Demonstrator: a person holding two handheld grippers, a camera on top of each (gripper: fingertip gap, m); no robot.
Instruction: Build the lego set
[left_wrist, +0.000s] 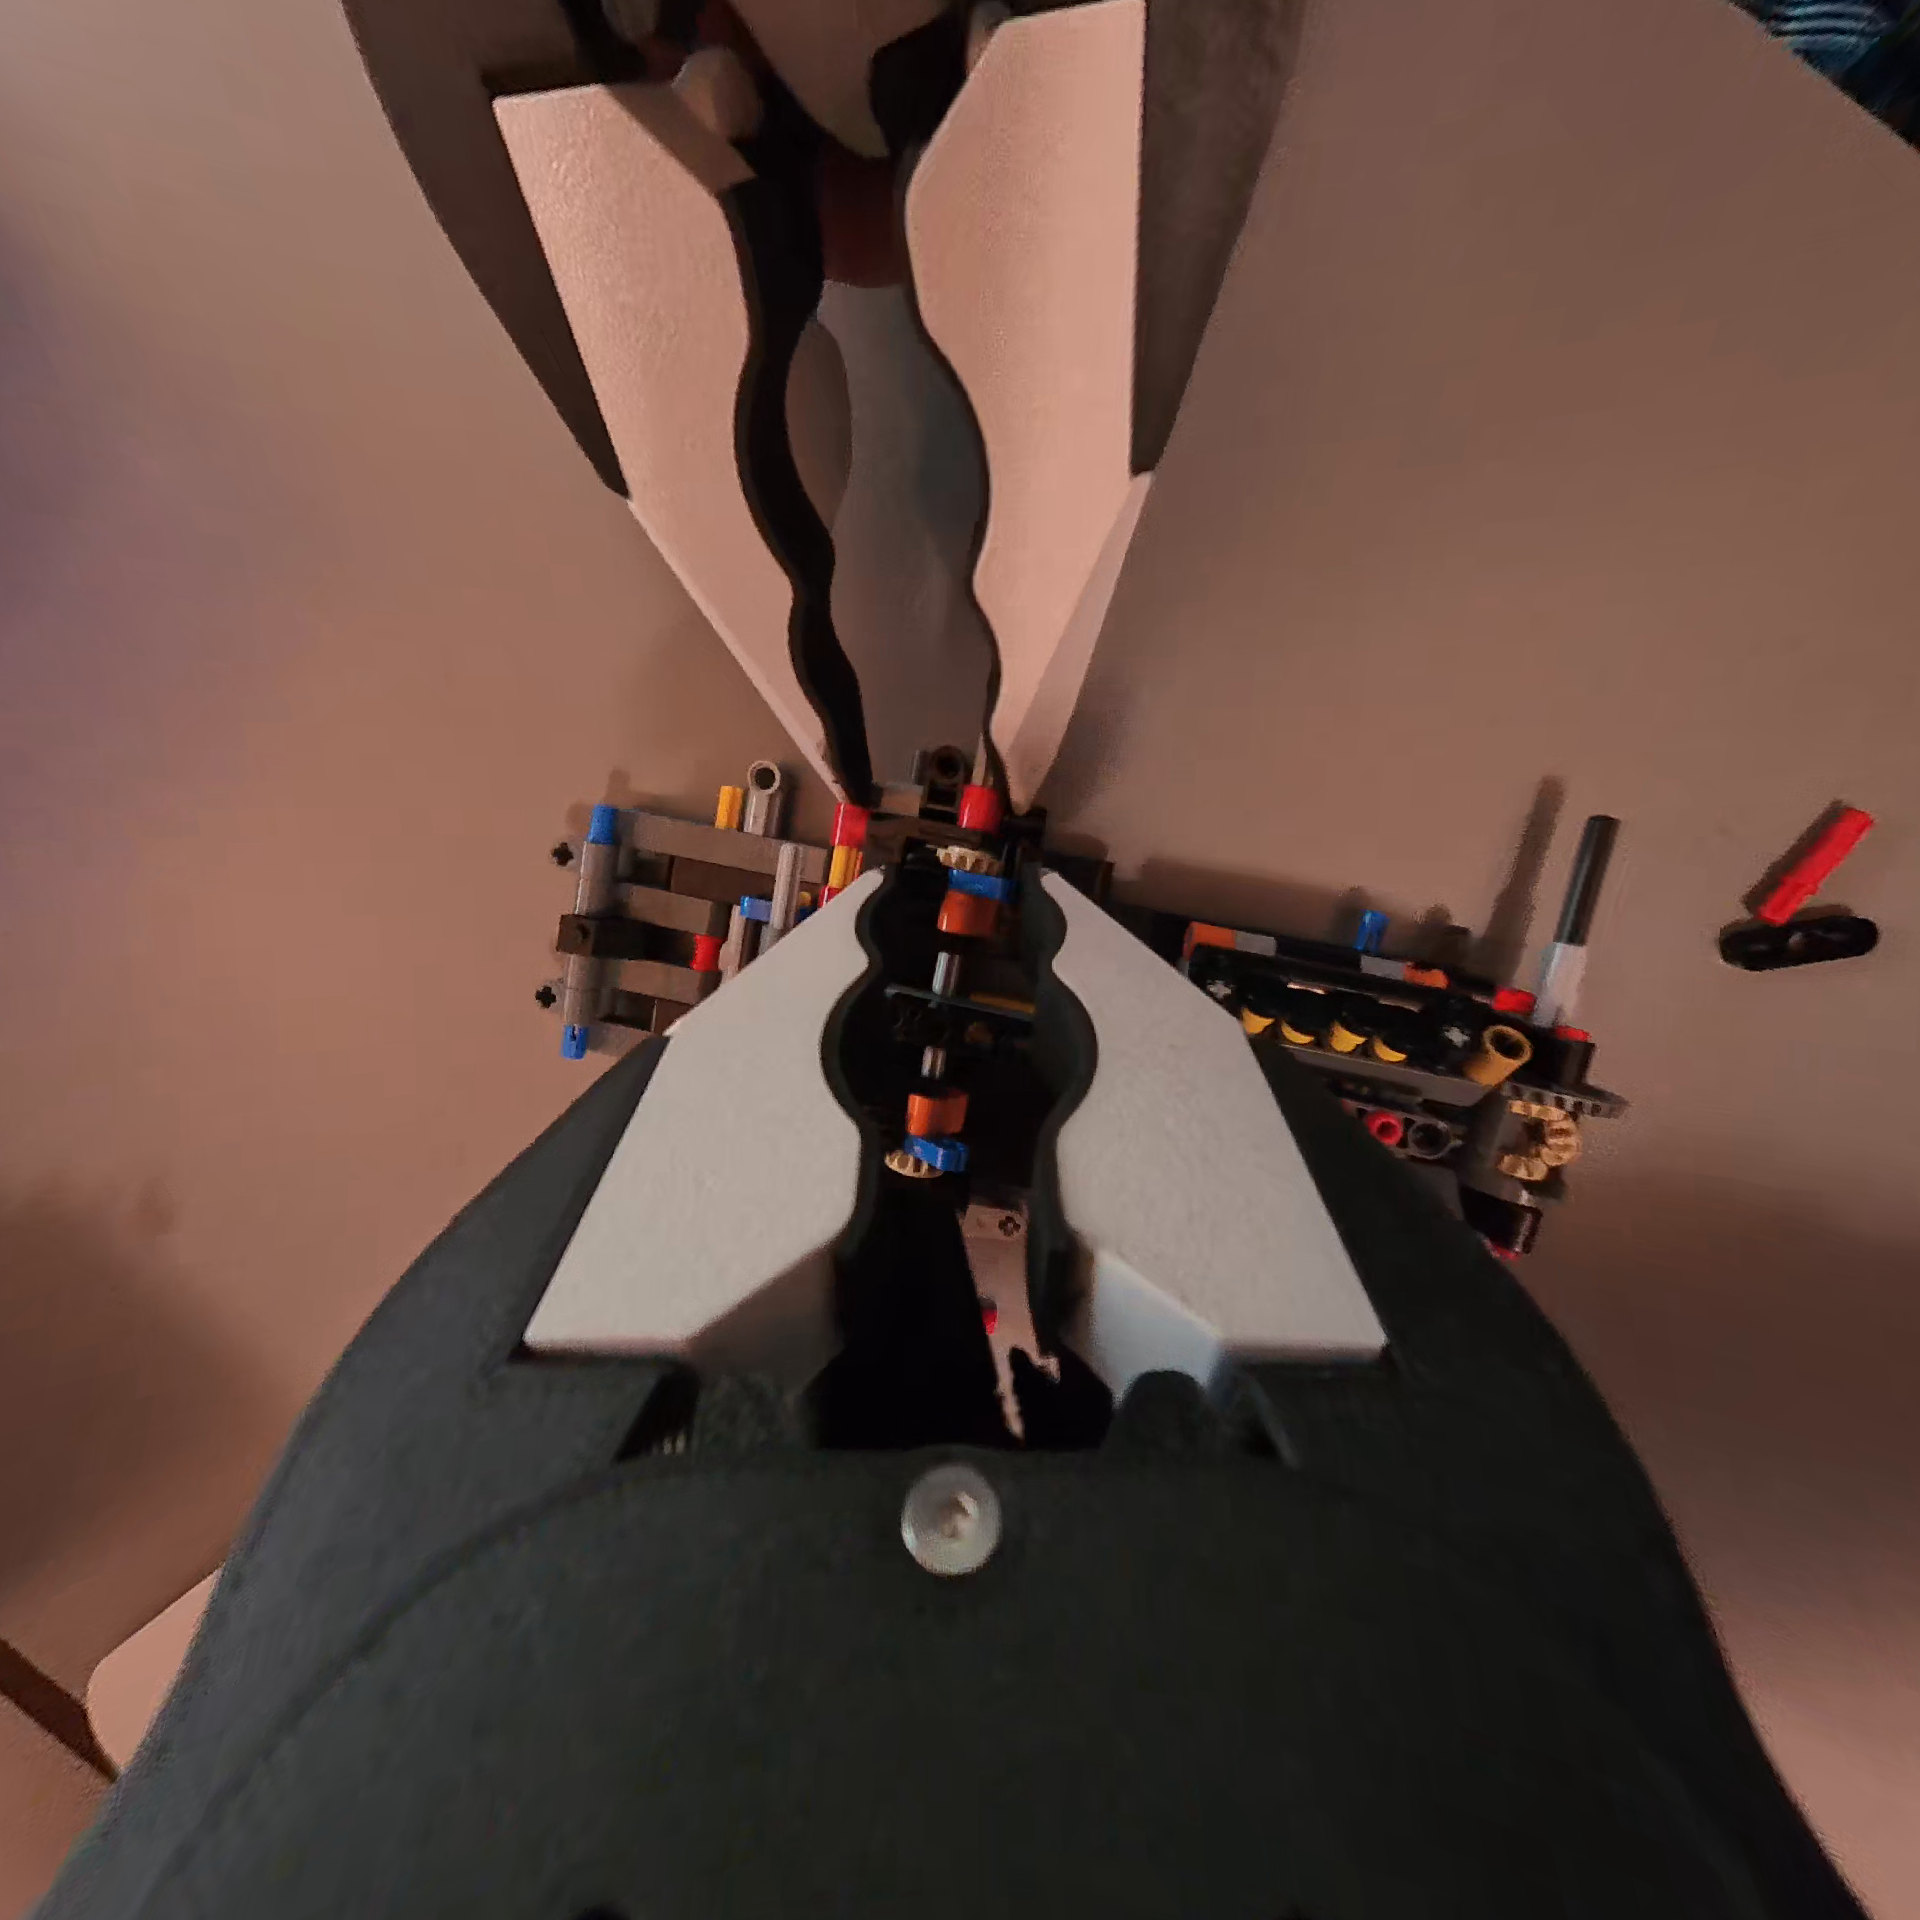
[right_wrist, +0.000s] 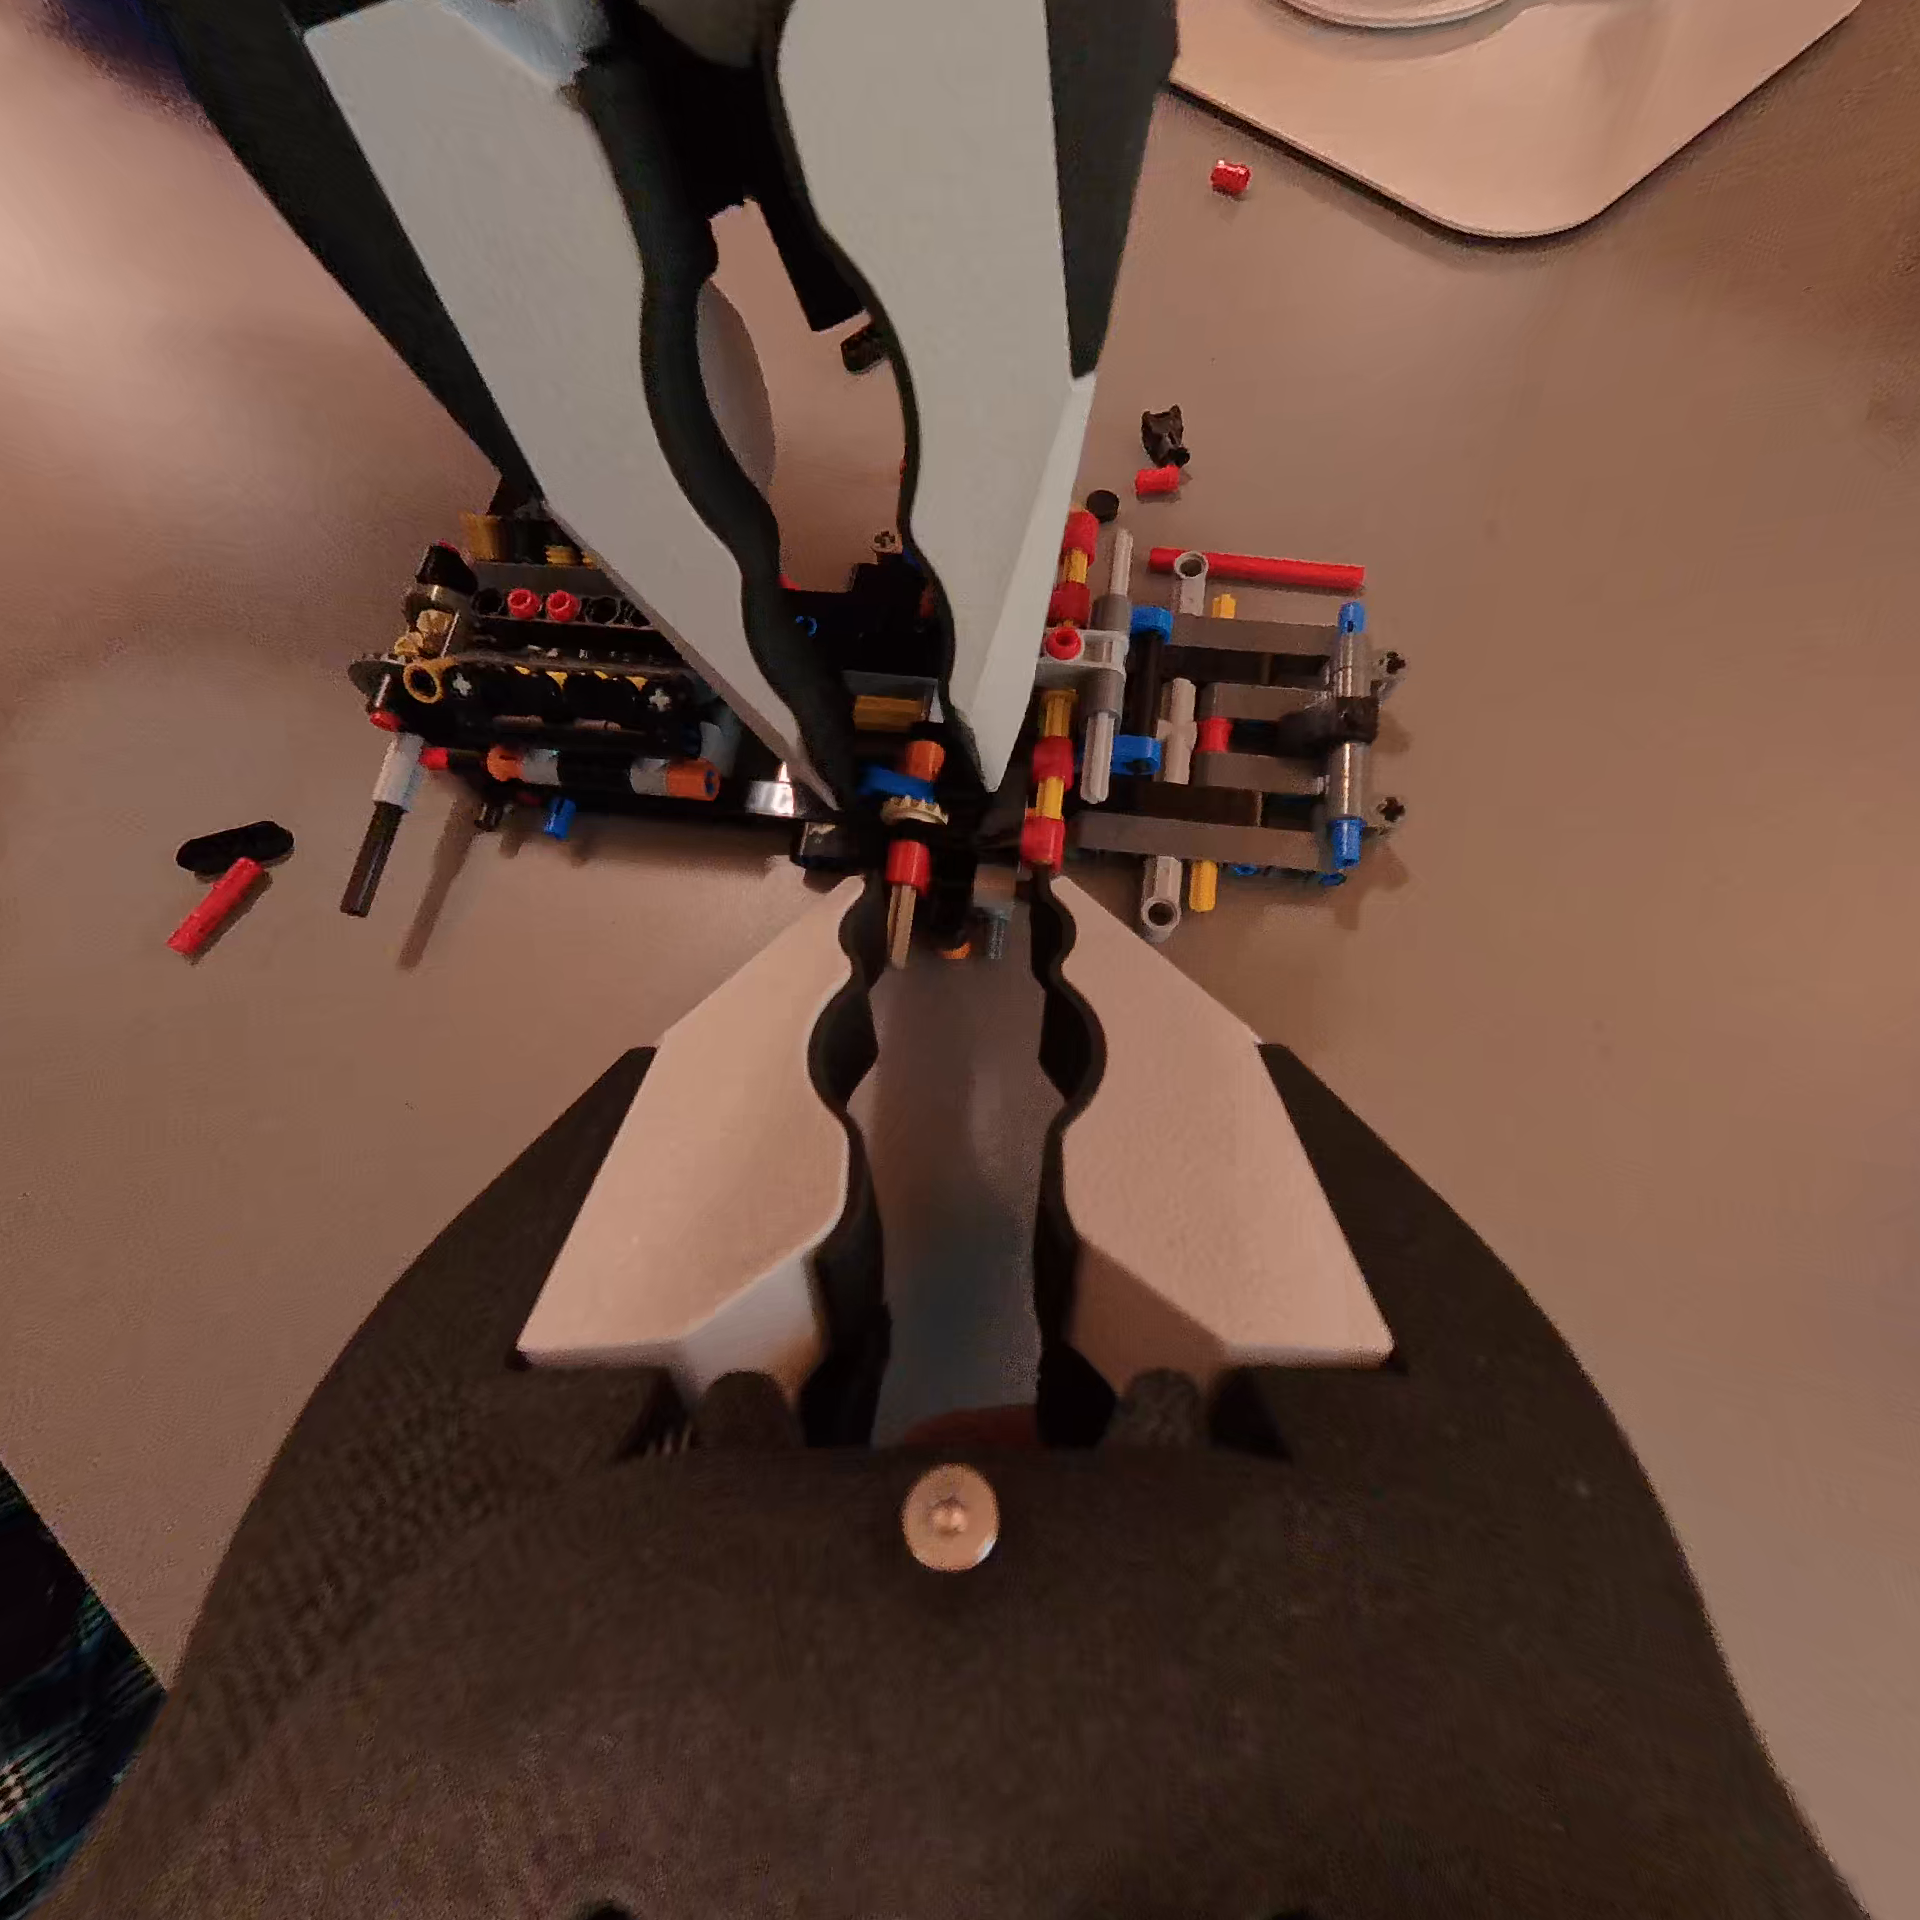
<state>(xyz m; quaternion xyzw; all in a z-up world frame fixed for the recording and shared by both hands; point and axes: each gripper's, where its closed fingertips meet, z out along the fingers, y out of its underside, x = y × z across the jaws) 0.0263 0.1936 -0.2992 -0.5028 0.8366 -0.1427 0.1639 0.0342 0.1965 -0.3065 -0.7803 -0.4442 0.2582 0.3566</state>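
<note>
Long multicolour lego build w/ gears; both grippers' fingers straddle its centre, grip unclear.

Both grippers crowd the middle of the lego assembly from opposite sides, the left gripper facing the right gripper, leaving no gap there. Loose pieces block one end: a black link and red axle. The table is bare nearer the right gripper's side.

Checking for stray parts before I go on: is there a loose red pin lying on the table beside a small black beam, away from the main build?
Yes, in the right wrist view a red pin lies on the table touching a black beam, apart from the lego build.
</note>
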